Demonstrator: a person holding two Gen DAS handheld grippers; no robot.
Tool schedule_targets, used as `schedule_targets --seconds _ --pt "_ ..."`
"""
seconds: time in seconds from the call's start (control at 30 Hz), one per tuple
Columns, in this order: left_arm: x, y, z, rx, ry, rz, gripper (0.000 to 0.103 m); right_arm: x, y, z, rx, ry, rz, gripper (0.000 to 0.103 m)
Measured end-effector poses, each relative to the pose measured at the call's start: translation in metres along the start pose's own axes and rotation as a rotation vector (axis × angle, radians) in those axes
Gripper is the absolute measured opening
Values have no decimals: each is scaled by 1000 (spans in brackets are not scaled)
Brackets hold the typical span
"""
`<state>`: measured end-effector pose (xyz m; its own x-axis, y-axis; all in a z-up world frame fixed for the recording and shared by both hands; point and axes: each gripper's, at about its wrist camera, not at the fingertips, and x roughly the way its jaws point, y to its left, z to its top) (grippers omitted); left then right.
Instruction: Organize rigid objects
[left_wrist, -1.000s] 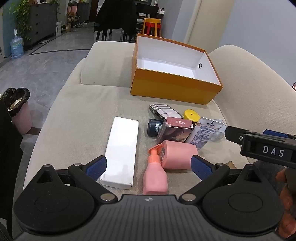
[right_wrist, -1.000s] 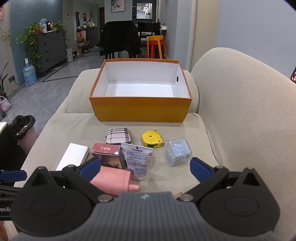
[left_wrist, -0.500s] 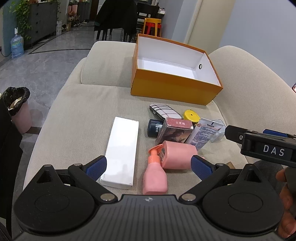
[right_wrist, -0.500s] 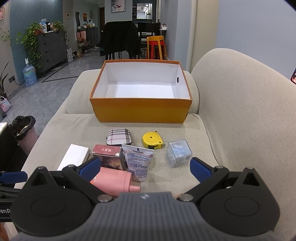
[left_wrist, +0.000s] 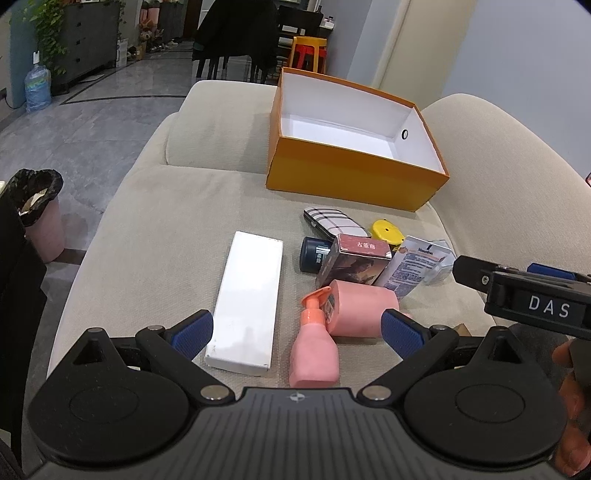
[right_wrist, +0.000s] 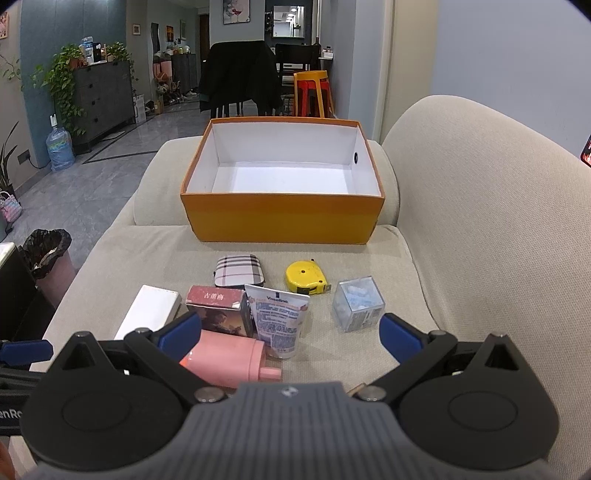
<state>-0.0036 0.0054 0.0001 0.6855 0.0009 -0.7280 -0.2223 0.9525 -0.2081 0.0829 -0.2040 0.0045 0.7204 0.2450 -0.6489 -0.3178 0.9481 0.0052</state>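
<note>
On sofa (left_wrist: 155, 221), left view only: dark jar (left_wrist: 312, 254), possibly capped. Right view only: clear cube (right_wrist: 358, 303) unobstructed. Left gripper (left_wrist: 297, 328), right gripper (right_wrist: 288, 334) spread, empty.

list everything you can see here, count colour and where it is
shoe box: 1, orange outside, white inside, far end of sofa seat
checked case: 1, white with dark checks, before the box
tape measure: 1, yellow, right of case
clear cube: 1, transparent, rightmost
Vaseline tube: 1, white and blue, centre
carton: 1, red-brown, left of tube
dark jar: 1, navy, behind carton
long box: 1, white, leftmost
pump bottles: 2, pink, nearest
bin: 1, pink, floor
left gripper: open
right gripper: open
</note>
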Motion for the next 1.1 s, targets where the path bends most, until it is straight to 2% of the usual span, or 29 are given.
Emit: schedule_targets --seconds 0.67,1.1 --pt "1 2 -3 -1 6 1 103 -2 1 -2 -5 1 -1 101" --pt "31 24 -4 10 51 46 103 10 -21 -4 1 18 -57 101"
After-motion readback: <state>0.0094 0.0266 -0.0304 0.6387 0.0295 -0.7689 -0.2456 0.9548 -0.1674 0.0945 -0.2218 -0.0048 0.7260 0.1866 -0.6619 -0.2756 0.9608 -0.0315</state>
